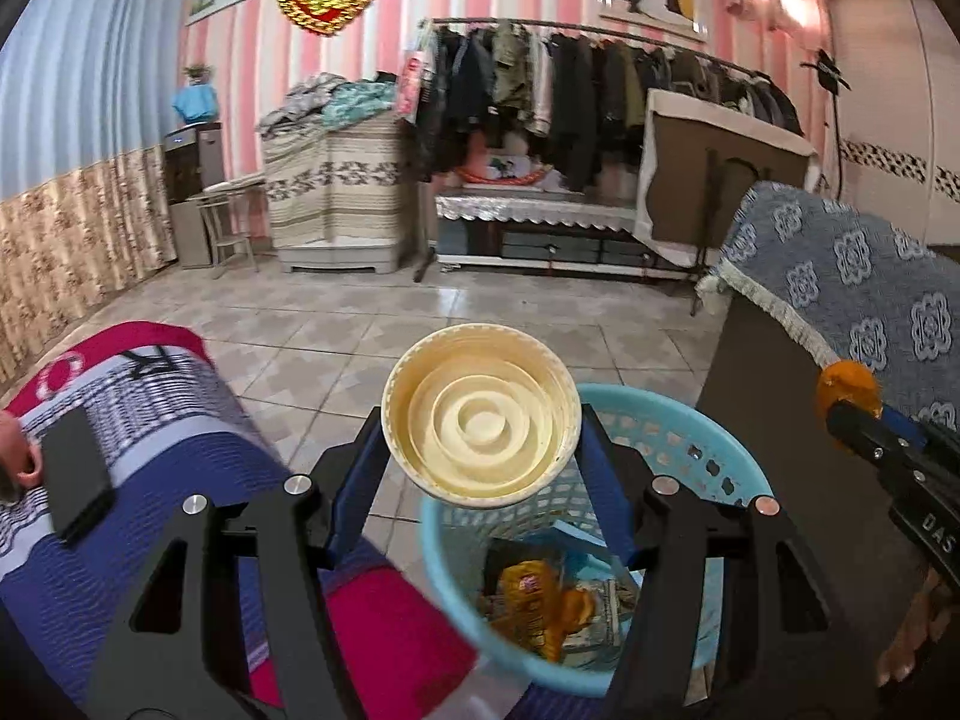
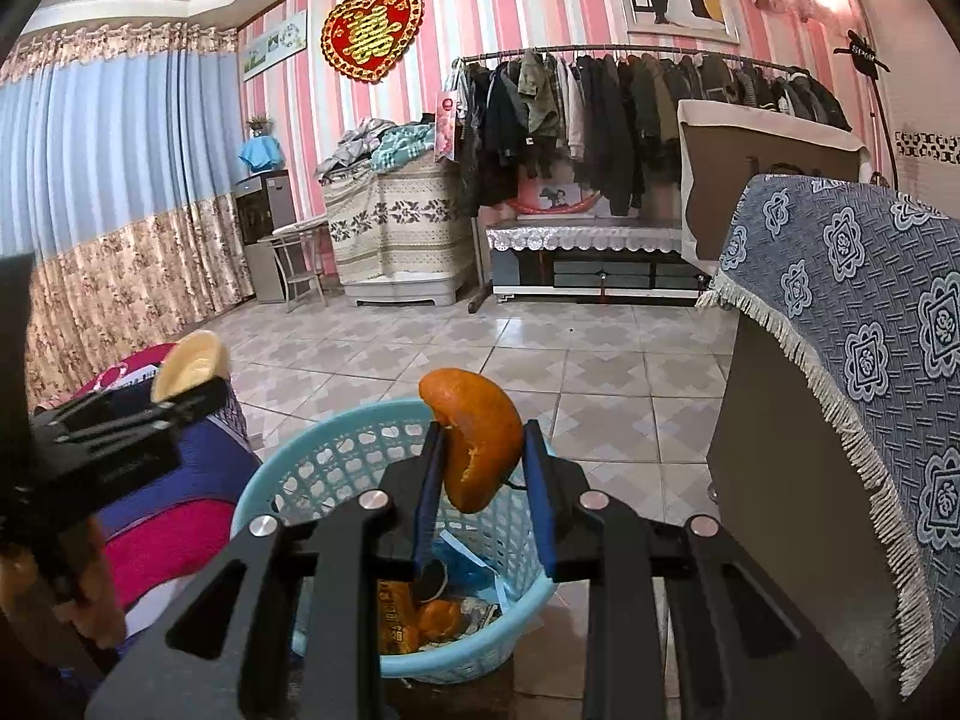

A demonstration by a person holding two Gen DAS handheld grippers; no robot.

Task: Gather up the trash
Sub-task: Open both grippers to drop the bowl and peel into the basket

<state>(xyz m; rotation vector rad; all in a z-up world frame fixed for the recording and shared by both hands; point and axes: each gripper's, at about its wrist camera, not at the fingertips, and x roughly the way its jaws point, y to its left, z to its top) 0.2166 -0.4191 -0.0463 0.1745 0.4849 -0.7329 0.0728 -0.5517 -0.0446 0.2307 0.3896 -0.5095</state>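
the left gripper (image 1: 480, 420) gripped a cream paper cup (image 1: 480, 414) above the blue basket (image 1: 708, 468). the right gripper (image 2: 483, 462) pinched an orange peel (image 2: 480, 444) over the same basket, trash already inside.

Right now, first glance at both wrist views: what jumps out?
The left gripper is closed on a cream paper bowl, its inside facing the camera, just above the light blue trash basket on the tiled floor. The right gripper pinches a piece of orange peel over the same basket, which already holds wrappers and peel. On the far pink-striped wall hangs a red and gold heart ornament.
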